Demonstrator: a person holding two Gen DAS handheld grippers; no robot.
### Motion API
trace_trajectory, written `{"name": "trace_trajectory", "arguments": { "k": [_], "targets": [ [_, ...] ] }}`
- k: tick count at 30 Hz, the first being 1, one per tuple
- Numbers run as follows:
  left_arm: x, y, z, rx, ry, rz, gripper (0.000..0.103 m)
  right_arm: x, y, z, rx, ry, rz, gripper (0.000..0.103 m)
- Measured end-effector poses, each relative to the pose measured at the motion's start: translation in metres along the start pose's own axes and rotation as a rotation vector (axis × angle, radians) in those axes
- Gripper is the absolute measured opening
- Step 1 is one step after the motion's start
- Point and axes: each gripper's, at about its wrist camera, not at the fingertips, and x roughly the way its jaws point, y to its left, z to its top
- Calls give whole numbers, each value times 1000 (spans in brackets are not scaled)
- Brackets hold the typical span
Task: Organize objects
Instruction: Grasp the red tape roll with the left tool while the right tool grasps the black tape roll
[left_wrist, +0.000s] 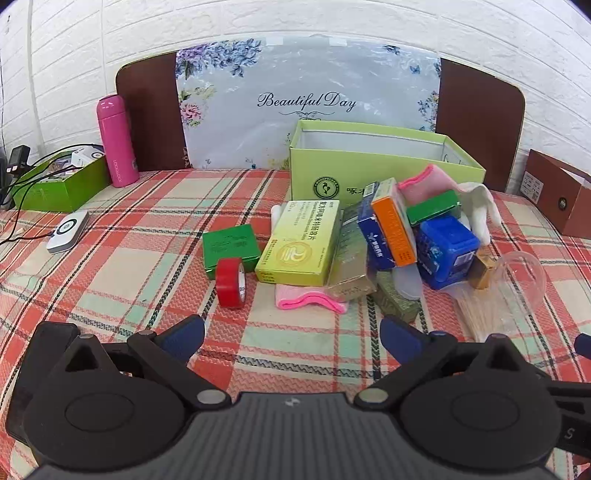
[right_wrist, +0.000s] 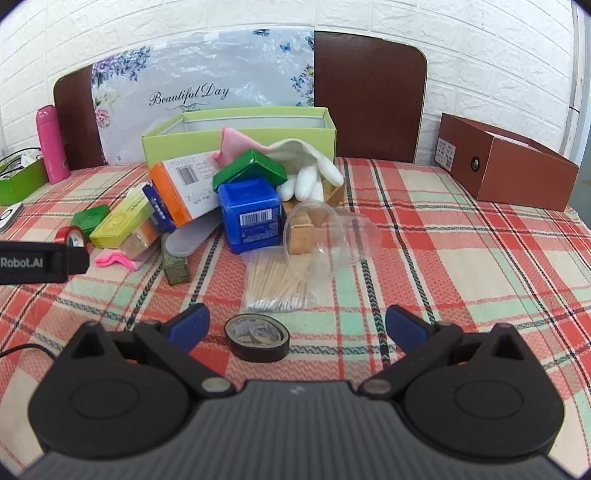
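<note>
over the plaid tablecloth (left_wrist: 110, 266) both grippers tilt downward, jaws spread, seemingly empty.

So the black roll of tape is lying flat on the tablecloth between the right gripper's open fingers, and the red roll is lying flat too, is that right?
Not quite. The black tape roll does lie flat between the open right gripper fingers, but the red tape roll stands on its edge beside the green box, as the left wrist view shows.
</note>
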Motion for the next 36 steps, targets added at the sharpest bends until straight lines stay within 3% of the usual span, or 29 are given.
{"name": "trace_trajectory", "arguments": {
  "k": [12,18,26,31,34,36],
  "targets": [
    [14,21,0,-47,11,-18,103,20,1,-5,-1,55,15,103],
    [26,44,9,-93,30,-15,103,25,1,-9,16,70,65,103],
    [45,70,21,-79,22,4,102,29,5,-9,21,72,116,103],
    [70,77,26,-94,68,-4,90,30,8,-9,15,64,121,103],
    [82,74,30,-57,83,-30,67,33,7,-11,17,73,119,92],
    [87,71,31,-40,90,-43,47,35,7,-12,16,84,124,83]
  ]
}}
